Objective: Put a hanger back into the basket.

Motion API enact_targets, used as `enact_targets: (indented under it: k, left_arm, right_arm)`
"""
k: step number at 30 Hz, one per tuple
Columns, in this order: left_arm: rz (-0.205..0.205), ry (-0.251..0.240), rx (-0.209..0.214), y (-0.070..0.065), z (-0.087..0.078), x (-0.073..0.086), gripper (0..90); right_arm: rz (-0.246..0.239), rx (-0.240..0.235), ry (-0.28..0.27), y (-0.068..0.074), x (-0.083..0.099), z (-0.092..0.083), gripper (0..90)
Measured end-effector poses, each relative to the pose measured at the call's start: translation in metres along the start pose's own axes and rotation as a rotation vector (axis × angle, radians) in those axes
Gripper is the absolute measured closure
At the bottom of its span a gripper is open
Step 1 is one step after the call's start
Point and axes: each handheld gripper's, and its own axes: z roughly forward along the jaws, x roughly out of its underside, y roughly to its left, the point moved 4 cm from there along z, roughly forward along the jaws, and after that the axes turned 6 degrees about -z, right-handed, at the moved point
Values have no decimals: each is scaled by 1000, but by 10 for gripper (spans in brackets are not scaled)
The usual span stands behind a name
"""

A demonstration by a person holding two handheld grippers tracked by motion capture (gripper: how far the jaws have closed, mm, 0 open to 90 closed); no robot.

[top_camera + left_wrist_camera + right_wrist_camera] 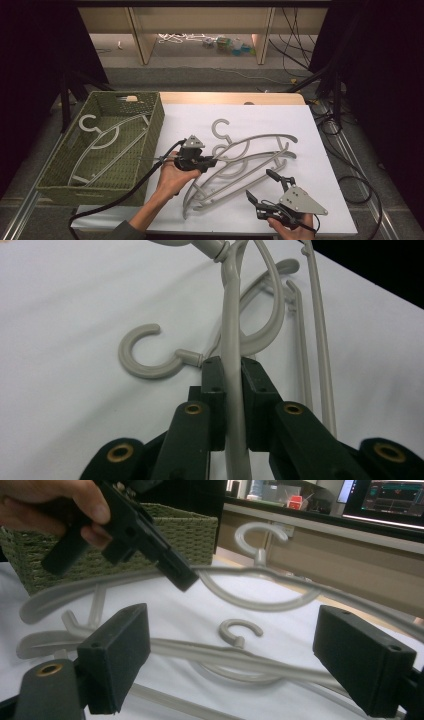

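Nearest the high camera, at the bottom edge, a forearm and hand carry the left gripper [212, 161], and going left to right the scene runs as follows. Far left stands a green woven basket [150, 145] with one grey hanger inside [107, 145], lying flat on the basket floor. Just right of the basket, over the white sheet [320, 130], the left gripper is clamped on the arm of the upper hanger [250, 142]; the left gripper view confirms it, with both black pads pressed against the grey bar [233, 390] that runs up between them. That hanger is tilted, its gripped end raised off the sheet. Beneath and beside it lies a second hanger [225, 187], resting on the sheet, its hook [145, 357] seen plainly in the left gripper view. At the right, the right gripper [265, 185] hovers near the hangers' lower ends with its jaws wide apart and nothing between them; the right gripper view shows the two pads [117, 655] well separated, and, beyond them, the other hand gripping the raised hanger in front of the basket. No brand, label or legible writing is visible on any item.
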Motion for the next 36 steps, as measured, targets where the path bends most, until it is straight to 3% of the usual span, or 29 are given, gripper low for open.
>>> enact_targets:
  k: [4,9,12,17,19,20,21,28,33,36]
  left_arm:
    - [8,-3,-5,3,-15,-7,820]
    - [21,-33,-65,9,-34,-17,819]
    - [-1,-50,-41,10,-44,-20,819]
    - [33,-45,-80,15,-60,-26,819]
    - [10,-67,-69,16,-66,-29,819]
    - [24,-61,-67,18,-71,-31,820]
    - [3,-81,-65,17,-73,-33,819]
    - [9,-93,-87,27,-98,-43,820]
    - [-24,-123,-77,34,-117,-49,820]
    - [-22,-129,-94,40,-130,-52,820]
  right_arm:
    - [4,3,3,0,0,0,161]
    - [-17,6,-10,-2,0,1,161]
    - [-16,5,-9,-2,0,1,161]
    - [-14,1,-11,-1,0,1,161]
    - [-16,-1,-9,-1,0,1,161]
    - [-14,-3,-12,-1,0,2,161]
    - [-13,-5,-19,-1,0,3,161]
    - [-15,0,-8,-1,0,2,161]
    - [-17,-5,-6,-1,0,2,161]
    - [-15,-8,-15,-1,0,2,161]
